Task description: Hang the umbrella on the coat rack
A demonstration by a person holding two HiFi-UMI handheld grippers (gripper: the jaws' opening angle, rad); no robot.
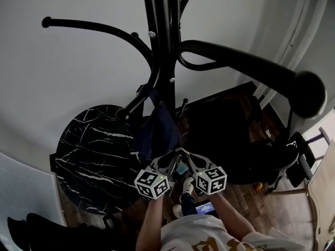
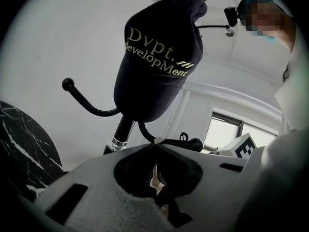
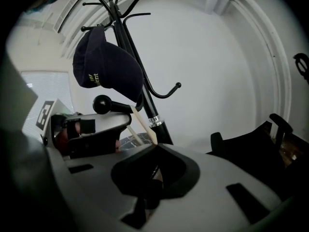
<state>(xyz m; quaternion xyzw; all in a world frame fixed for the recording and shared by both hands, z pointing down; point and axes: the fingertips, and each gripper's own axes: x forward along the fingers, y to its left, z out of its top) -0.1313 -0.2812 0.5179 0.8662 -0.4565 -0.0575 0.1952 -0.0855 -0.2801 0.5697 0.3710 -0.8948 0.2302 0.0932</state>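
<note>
Head view: no umbrella anywhere, only a soft cap (image 1: 157, 132) hung on the coat rack (image 1: 166, 61). Left gripper view: left claw (image 2: 157, 143) pinched together, empty. Right gripper view: right claw (image 3: 155, 148) likewise closed, empty. Presumably light, stiff-shafted; best gripped near handle.

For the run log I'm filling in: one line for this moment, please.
cap on coat rack | left gripper, right gripper: jaws shut on pale strap | umbrella not seen
</note>
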